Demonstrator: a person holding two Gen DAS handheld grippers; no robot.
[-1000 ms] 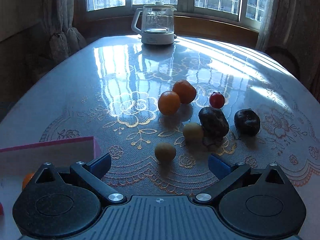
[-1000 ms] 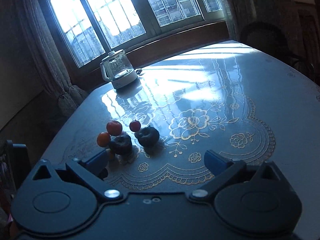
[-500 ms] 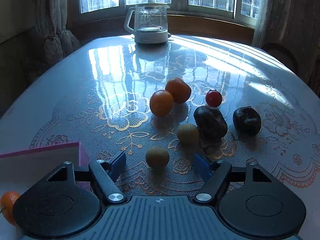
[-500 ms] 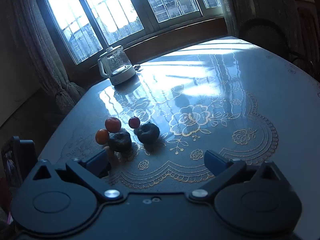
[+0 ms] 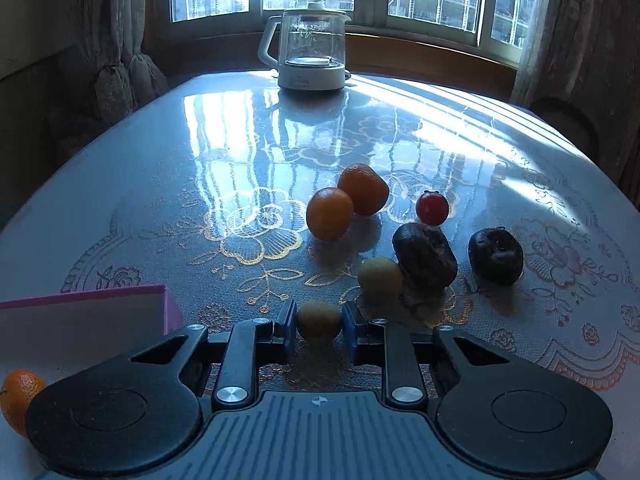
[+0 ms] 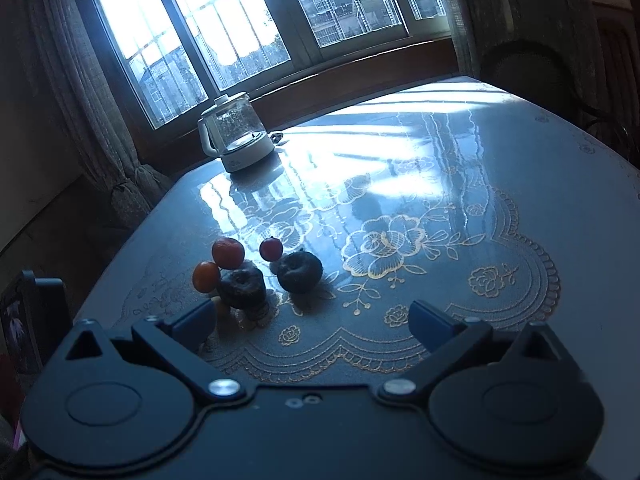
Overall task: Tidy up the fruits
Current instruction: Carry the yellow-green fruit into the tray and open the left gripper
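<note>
Small round yellow-green fruit [image 5: 319, 321] near table's [image 5: 160, 152] front edge, now pinched by left gripper [image 5: 319, 326], wide open 1 s ago; right gripper [image 6: 312, 322] open w/ nothing in it.

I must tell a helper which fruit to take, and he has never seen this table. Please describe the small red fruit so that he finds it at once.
Start at the glass kettle by the window and come down the table to the fruit cluster. The red fruit lies just right of the two oranges and behind the dark wrinkled fruits. It is the smallest there and the only glossy red one.
</note>
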